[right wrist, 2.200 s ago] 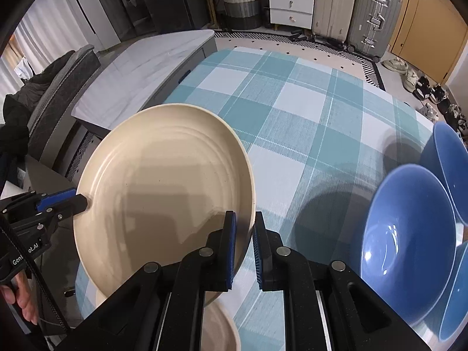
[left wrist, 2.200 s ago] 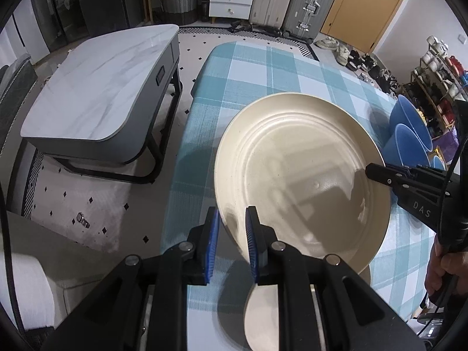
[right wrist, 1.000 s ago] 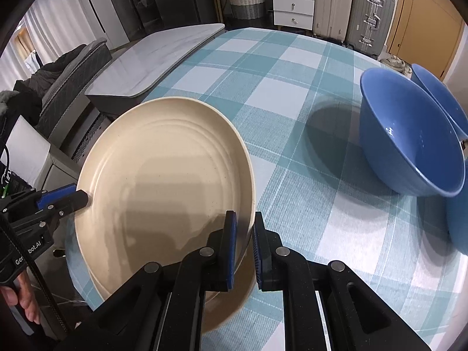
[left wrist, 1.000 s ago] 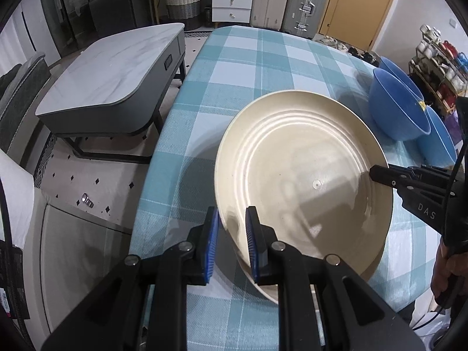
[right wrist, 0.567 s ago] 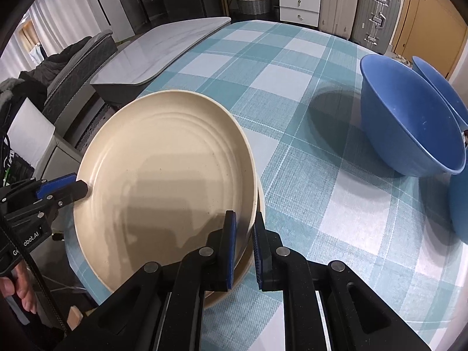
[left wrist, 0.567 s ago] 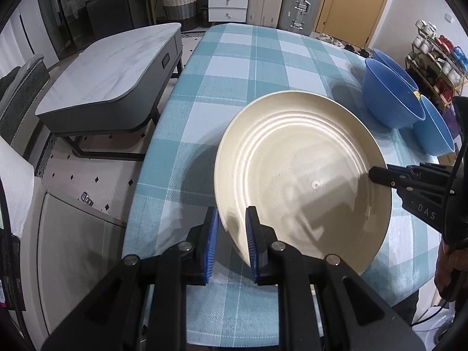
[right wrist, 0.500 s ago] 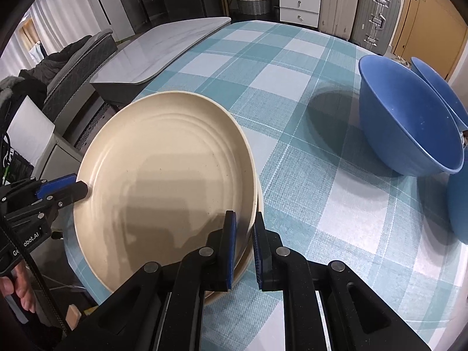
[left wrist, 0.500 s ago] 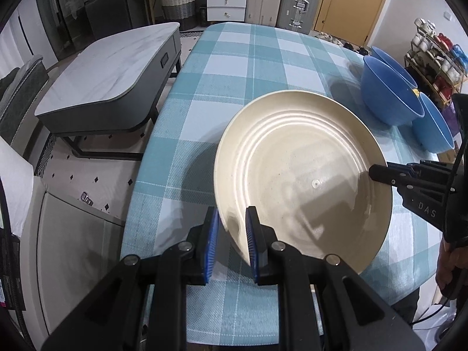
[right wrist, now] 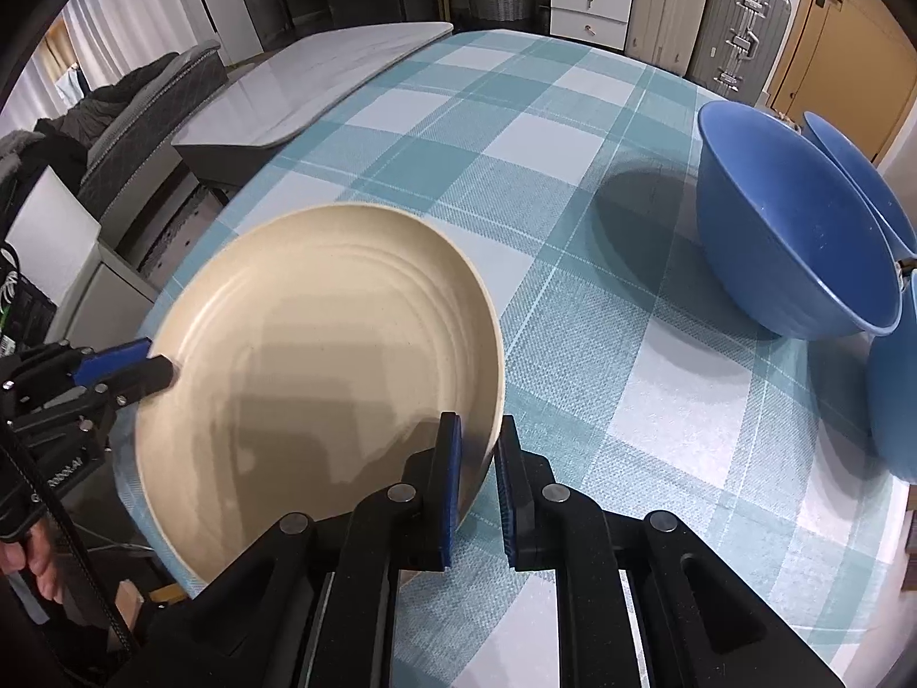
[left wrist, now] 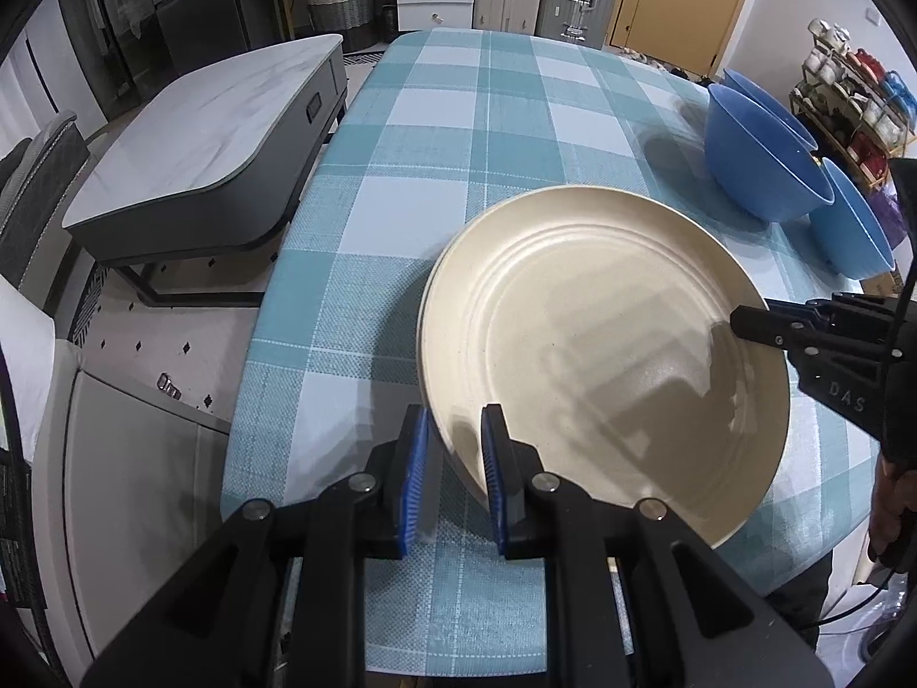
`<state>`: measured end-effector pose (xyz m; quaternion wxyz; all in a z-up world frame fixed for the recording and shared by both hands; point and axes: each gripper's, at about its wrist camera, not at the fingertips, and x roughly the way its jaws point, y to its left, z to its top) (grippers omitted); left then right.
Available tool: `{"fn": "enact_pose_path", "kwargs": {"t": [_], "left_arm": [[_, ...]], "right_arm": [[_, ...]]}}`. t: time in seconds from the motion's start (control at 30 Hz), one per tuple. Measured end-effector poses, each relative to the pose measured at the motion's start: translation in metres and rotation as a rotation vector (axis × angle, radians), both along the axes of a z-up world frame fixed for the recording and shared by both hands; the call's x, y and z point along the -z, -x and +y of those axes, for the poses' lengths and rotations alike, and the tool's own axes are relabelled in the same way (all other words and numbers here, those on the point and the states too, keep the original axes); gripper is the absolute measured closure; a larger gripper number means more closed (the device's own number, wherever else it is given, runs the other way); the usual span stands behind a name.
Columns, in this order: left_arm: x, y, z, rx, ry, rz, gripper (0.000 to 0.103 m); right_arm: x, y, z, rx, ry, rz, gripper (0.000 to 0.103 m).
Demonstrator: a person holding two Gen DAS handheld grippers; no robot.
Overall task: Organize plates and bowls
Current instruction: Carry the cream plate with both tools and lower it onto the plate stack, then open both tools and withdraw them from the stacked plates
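The cream plate (left wrist: 602, 344) is pinched at opposite rims by the left gripper (left wrist: 455, 473) and right gripper (right wrist: 478, 479), jaws clamped on it, low over the checked surface (right wrist: 516, 172). A third blue bowl (left wrist: 851, 229) is seen whole only from the left wrist.

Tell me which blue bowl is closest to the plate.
The middle bowl, wide open beside the plate; one bowl sits behind it, another at the edge.

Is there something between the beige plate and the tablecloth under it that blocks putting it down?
Nothing foreign. Under the plate only the edge of a second plate shows, apparently the stack it joins. The bowls stand apart on the tablecloth.
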<state>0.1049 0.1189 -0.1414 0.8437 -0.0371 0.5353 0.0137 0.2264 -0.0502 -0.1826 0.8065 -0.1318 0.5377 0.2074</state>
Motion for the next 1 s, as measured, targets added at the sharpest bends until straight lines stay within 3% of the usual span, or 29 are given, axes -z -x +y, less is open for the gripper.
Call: {"fn": "enact_pose_path", "kwargs": {"t": [0.13, 0.33, 0.43, 0.57, 0.67, 0.8, 0.87, 0.93, 0.97, 1.0], "left_arm": [[0.003, 0.0, -0.002, 0.011, -0.006, 0.007, 0.08], [0.001, 0.002, 0.002, -0.008, 0.004, 0.001, 0.078], [-0.01, 0.005, 0.005, -0.024, -0.001, -0.032, 0.055], [-0.029, 0.009, 0.002, -0.017, 0.004, -0.078, 0.053], [-0.042, 0.01, -0.003, -0.017, 0.018, -0.104, 0.052], [-0.063, 0.015, -0.022, 0.017, 0.052, -0.164, 0.05], [-0.072, 0.017, -0.038, 0.052, 0.053, -0.203, 0.047], [-0.081, 0.018, -0.056, 0.084, 0.051, -0.241, 0.03], [-0.085, 0.018, -0.065, 0.098, 0.048, -0.264, 0.01], [-0.09, 0.019, -0.075, 0.113, 0.039, -0.297, 0.003]], "right_arm": [[0.002, 0.0, 0.001, 0.002, 0.007, -0.002, 0.09], [-0.002, -0.001, -0.003, -0.001, -0.013, 0.001, 0.088], [-0.018, 0.001, -0.011, 0.017, -0.046, -0.044, 0.087], [-0.055, 0.008, -0.022, 0.039, -0.11, -0.139, 0.082], [-0.078, 0.017, -0.029, 0.041, -0.155, -0.205, 0.073], [-0.108, 0.04, -0.047, 0.07, -0.215, -0.335, 0.032], [-0.119, 0.054, -0.057, 0.079, -0.238, -0.411, 0.022], [-0.128, 0.071, -0.068, 0.094, -0.234, -0.48, 0.016], [-0.131, 0.075, -0.072, 0.094, -0.232, -0.497, 0.016], [-0.135, 0.08, -0.077, 0.092, -0.228, -0.514, 0.015]]}}
